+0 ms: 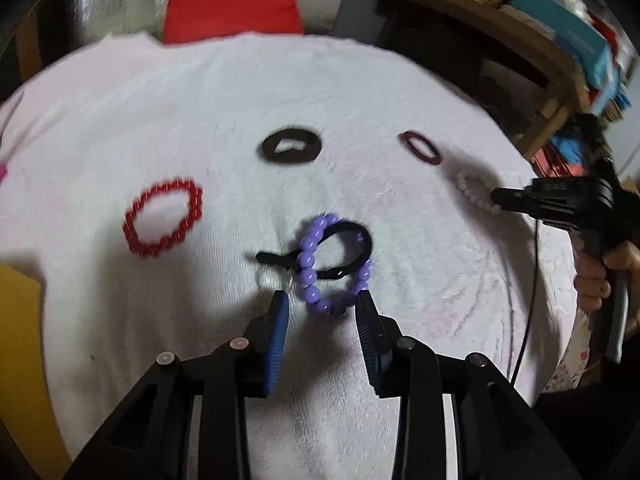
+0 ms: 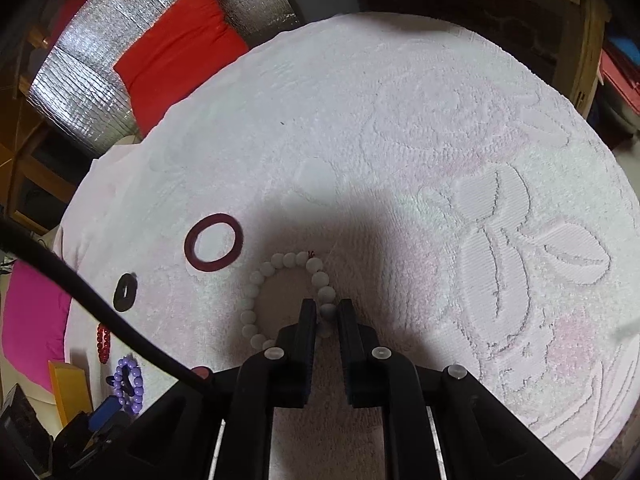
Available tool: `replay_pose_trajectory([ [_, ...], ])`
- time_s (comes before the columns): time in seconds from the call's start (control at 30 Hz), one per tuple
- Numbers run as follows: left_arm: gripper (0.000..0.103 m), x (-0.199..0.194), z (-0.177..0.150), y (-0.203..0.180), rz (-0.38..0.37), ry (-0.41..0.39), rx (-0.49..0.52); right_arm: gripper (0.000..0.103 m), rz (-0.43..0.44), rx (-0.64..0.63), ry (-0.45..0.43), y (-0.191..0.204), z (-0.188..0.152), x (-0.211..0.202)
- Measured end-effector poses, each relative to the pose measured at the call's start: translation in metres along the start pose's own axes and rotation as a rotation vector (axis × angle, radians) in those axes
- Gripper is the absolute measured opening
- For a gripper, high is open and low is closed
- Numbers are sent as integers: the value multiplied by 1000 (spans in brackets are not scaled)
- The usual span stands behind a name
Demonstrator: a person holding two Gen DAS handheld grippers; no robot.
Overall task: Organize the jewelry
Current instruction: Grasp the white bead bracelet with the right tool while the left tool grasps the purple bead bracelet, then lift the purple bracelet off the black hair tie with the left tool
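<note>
A purple bead bracelet lies on the white towel, crossed by a black hair tie. My left gripper is open, its fingertips on either side of the bracelet's near edge. A red bead bracelet, a black scrunchie and a maroon ring band lie farther off. My right gripper is shut on a bead of the white bead bracelet, which rests on the towel. The maroon band lies just left of it.
A red cushion and silver foil sheet sit behind the towel. A wooden shelf with boxes stands at the right. A yellow box and pink cloth sit at the left edge.
</note>
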State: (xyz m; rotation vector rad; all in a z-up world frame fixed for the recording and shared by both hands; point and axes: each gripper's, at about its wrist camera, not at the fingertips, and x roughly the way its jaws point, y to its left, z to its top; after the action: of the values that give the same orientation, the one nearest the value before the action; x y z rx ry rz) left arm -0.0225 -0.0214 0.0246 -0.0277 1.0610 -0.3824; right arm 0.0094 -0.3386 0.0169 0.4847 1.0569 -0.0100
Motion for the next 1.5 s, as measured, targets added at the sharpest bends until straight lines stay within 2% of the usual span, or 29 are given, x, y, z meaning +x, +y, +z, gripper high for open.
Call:
replay_pose_trajectory([
  [0.17,35,1,3,6,-43,7,-100,14,-7,-9,-6,2,-1,3],
  [0.2,35,0,2,7,-33,11,-113,15,-9,-10,-6,3,-1,3],
  [0.27,35,-5,1,7,-7,5,-113,15,-13,-12,-8,5,-1,4],
  [0.37,35,-17,0,3,-23,-20,-70,15,-20,-18,-10,8,-3,5],
  [0.43,35,-19,-2,1,-9,-21,-55,16,-20,-17,-10,9,-3,6],
  [0.6,35,-5,-9,4,-36,56,-93,16,-26,-20,-14,11,-2,8],
  [0.8,35,1,-3,18,-103,39,-224,22,-38,-35,-26,16,-2,11],
  [1.0,35,9,11,22,-95,-41,-283,22,-41,-30,-31,18,0,13],
  [1.1,32,9,12,16,-62,-59,-259,22,-35,-35,-36,15,-4,11],
  [1.13,21,8,12,13,-45,-64,-241,22,-29,-34,-36,14,-5,11],
  [1.2,10,10,11,9,-23,-65,-220,21,-18,-46,-36,12,-5,10],
  [1.3,9,4,9,8,-16,-70,-195,12,-25,-73,-45,13,-6,8],
  [1.5,9,-19,6,3,-56,-124,-138,10,48,-89,-72,18,-6,-5],
])
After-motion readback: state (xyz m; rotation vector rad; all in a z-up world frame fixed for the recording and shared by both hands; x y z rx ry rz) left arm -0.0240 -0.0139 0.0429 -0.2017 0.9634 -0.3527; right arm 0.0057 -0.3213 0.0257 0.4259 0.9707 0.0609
